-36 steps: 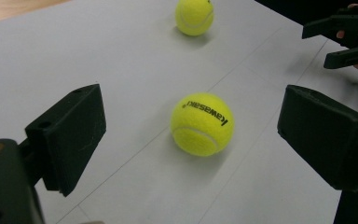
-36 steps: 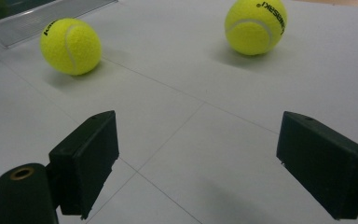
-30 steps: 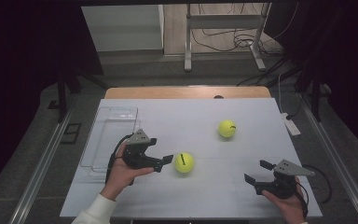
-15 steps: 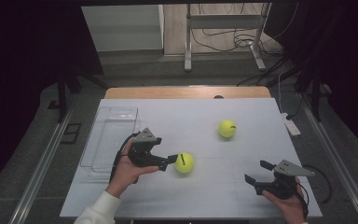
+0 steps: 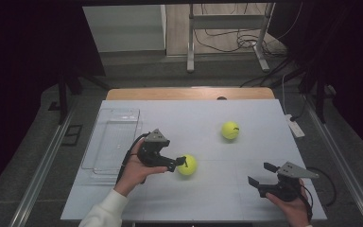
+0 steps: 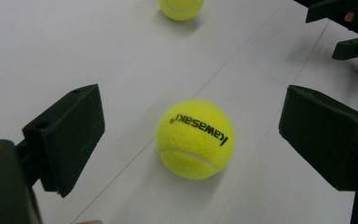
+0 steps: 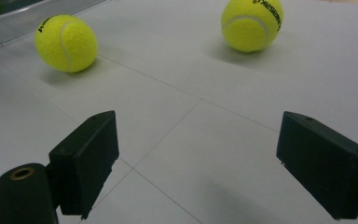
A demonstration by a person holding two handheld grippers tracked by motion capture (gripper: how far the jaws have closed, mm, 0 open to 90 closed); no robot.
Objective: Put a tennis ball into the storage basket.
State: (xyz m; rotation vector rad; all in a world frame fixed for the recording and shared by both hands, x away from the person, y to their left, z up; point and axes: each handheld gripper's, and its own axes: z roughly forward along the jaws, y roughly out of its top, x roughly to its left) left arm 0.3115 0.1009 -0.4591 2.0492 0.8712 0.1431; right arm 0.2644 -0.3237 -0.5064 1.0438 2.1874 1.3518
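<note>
In the high view, the left gripper (image 5: 182, 163) sat at the near-left of the white tabletop (image 5: 246, 189), its tips right at the near tennis ball (image 5: 187, 165). A second tennis ball (image 5: 230, 130) lay well apart, farther back and to the right. A clear plastic tray (image 5: 111, 142) lay on the tabletop just to the left of the left hand (image 5: 134, 168). The right gripper (image 5: 261, 174) rested at the near-right edge, spread and empty, away from both balls.

In the left gripper view, the fingers (image 6: 70, 140) stood wide apart with nothing between them held; the near tennis ball (image 6: 196, 138) lay on the tabletop ahead of the gap, touching neither finger, slightly nearer the right one. The likeliest slip from here was a nudge: a round ball on a smooth surface would roll off if one finger met it before the other, or if the tips pushed forward into it. Closing too high on its curve could squirt it out.

In the right gripper view, the fingers (image 7: 86, 158) were likewise wide open on bare tabletop, with the near ball (image 7: 65, 43) at upper left and the second ball (image 7: 252, 24) at upper right. A ball knocked loose could roll off the edge.
</note>
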